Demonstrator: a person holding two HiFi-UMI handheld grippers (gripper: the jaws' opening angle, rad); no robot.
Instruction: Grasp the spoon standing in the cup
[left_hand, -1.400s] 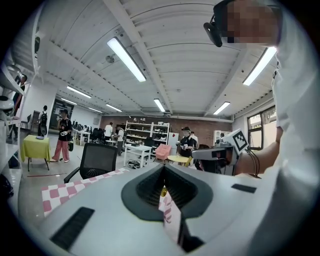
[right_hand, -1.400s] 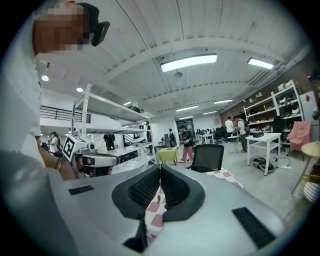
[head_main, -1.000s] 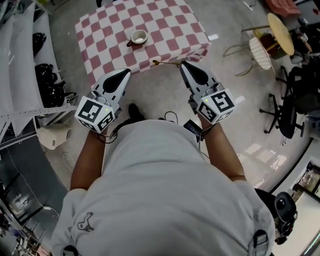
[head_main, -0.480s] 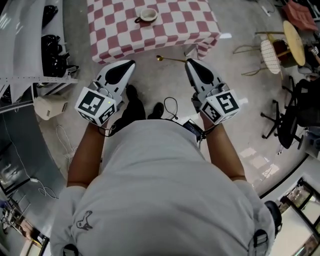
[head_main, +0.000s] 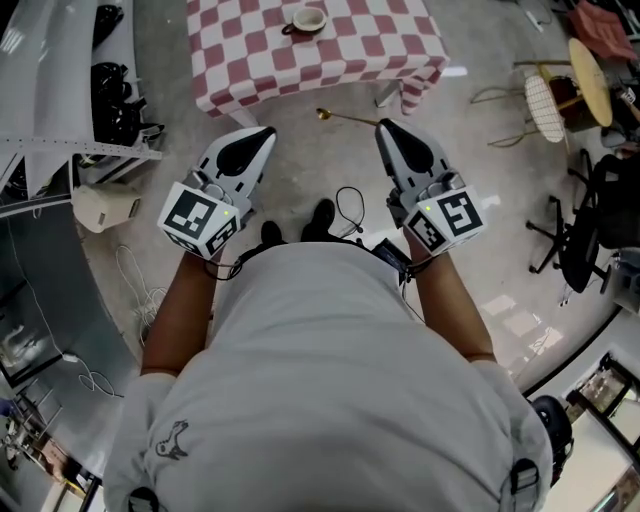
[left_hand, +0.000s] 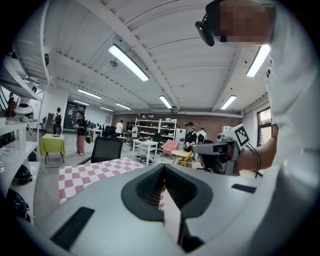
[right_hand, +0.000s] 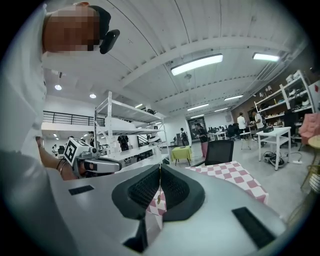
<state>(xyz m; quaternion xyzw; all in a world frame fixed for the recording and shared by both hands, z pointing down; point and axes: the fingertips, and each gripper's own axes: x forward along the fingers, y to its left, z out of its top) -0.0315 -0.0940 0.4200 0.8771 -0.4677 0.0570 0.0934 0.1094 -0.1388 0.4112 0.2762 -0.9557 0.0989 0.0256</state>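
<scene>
A white cup (head_main: 308, 18) stands on the red-and-white checked table (head_main: 350, 50) at the top of the head view, with nothing in it that I can make out. My right gripper (head_main: 388, 128) is shut on a thin gold spoon (head_main: 345, 118), which sticks out to the left above the floor, well short of the table. In the right gripper view the spoon (right_hand: 158, 198) shows as a fine line pinched between the closed jaws (right_hand: 160, 175). My left gripper (head_main: 262, 135) is shut and holds nothing; its jaws (left_hand: 163, 172) meet in the left gripper view.
White shelving (head_main: 50, 100) with dark objects runs along the left. A beige box (head_main: 105, 208) and cables lie on the floor beside it. At the right are a black office chair (head_main: 585, 230), a wire stool (head_main: 545, 105) and a round yellow table (head_main: 585, 65).
The table and cup have slid towards the top of the head view as I backed away. Both grippers stay shut, the right one still carrying the spoon.
</scene>
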